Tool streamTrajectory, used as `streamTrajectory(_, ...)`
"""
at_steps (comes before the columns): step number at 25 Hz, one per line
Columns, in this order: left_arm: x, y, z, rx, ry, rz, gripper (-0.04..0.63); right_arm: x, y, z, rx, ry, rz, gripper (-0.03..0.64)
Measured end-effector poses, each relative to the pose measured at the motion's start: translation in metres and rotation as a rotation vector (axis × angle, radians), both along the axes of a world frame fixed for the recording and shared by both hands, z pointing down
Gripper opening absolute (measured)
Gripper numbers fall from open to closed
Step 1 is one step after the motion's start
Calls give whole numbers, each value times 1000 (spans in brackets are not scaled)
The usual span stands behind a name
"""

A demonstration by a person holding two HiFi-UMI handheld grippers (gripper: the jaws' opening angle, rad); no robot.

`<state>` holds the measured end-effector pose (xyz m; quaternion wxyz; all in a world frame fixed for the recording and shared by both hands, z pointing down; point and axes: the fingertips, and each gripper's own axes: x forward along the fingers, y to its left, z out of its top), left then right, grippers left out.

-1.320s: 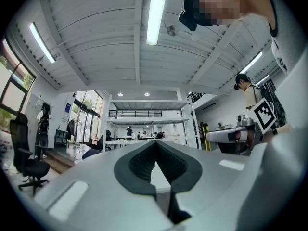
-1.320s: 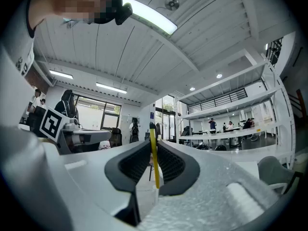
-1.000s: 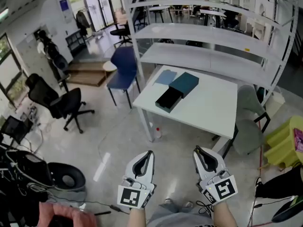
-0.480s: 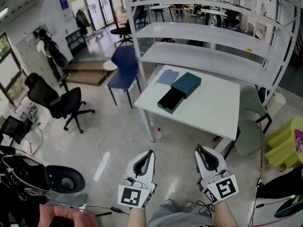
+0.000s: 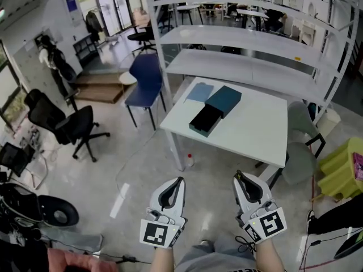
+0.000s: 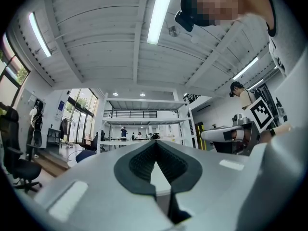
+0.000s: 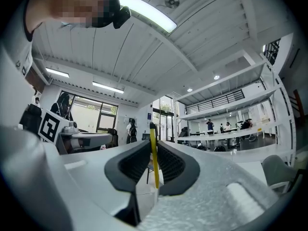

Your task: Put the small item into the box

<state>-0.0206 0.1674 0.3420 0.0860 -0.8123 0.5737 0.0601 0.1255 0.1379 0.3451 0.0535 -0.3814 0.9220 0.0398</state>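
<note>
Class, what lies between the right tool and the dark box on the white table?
Only grey floor and bare white tabletop separate the right tool, shut on a thin yellow item, from the dark box; the head view shows this.

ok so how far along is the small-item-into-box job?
Done: the pickup. The right gripper is shut on a thin yellow item.
In hand: the carry. Both grippers are held low over the floor, short of the white table. The left gripper is shut and empty.
Left: reach the table and place the item in the dark box lying there.
</note>
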Motion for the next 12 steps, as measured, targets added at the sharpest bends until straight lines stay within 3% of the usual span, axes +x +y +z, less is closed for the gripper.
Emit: streamTrajectory(12, -22, -64, -3, 17, -3, -20, 14, -14, -69, 0, -3, -4, 1, 49)
